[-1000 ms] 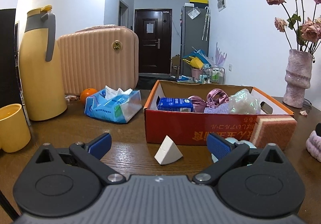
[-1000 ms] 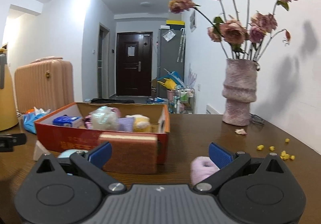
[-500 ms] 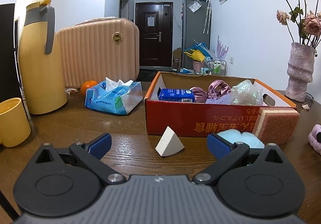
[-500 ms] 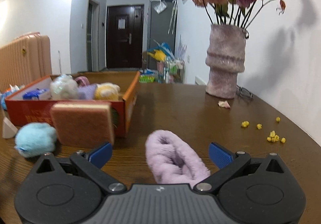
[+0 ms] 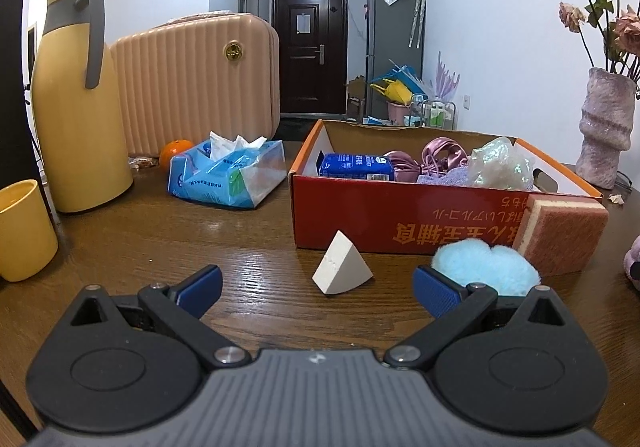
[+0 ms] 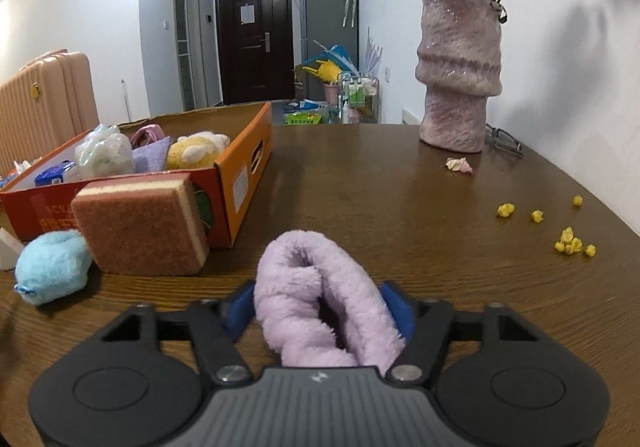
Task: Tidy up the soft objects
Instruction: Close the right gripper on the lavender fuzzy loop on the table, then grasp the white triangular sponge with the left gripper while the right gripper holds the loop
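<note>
Right wrist: right gripper just closed, pinching lilac fuzzy roll on table. Left gripper spread, empty.

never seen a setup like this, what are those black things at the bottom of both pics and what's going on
Those black shapes are handheld grippers: a person holds one in each hand, and each carries a fisheye camera looking along its jaws. One picture comes from each.

The left gripper is open, hovering over the wooden table near a white wedge sponge and a blue fluffy ball.

The right gripper has just been closing its jaws on a lilac fluffy roll, which sits between them.

A red cardboard box already holds soft items; a pink sponge block leans against it.
</note>
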Motion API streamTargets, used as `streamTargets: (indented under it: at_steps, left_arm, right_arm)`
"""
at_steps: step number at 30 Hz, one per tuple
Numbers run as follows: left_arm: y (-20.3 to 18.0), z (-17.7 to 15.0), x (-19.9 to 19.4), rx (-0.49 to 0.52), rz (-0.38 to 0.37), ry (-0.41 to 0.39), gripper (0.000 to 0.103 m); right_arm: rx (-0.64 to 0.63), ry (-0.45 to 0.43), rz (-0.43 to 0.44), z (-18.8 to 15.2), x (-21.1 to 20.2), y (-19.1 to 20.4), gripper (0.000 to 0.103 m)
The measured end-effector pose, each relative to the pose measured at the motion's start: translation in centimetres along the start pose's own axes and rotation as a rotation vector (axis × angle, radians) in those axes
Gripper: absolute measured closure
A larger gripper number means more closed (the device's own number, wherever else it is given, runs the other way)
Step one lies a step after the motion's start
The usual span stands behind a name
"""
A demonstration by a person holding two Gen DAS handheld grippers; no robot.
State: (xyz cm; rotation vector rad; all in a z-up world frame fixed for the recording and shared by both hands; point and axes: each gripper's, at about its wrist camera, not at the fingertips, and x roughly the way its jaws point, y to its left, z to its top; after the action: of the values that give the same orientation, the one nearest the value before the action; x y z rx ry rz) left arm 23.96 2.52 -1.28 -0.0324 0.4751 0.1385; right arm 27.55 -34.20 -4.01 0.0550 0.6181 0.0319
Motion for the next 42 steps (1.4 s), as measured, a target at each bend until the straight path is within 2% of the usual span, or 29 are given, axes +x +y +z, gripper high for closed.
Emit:
streamTargets:
  at_steps: [4,8,22,28,42]
  left_arm:
    - [0.0,0.0,0.0,0.001,-0.004,0.001,0.000]
    - [0.0,0.0,0.0,0.000,-0.003,0.003,0.000]
    - [0.6,0.3,1.2,-0.016,0.006,0.032,0.000]
    - [0.8,0.8,2.7,-0.008,0.019,0.037,0.000]
    - [0.2,1.6,6.2,0.025,-0.026,0.101,0.000]
  right_arm:
    - [0.005,0.006,0.002,-0.1,0.0,-0.1,0.061]
    - [0.019,-0.008,0.021,-0.2,-0.4,-0.2,0.068]
    - [0.073,-0.113,0.008,-0.1,-2.2,-0.8,0.069]
    - [0.089,-0.124,-0.002,0.0,-2.3,-1.2,0.069]
    - [0.100,-0.113,-0.024,-0.1,-2.1,-1.3,0.069]
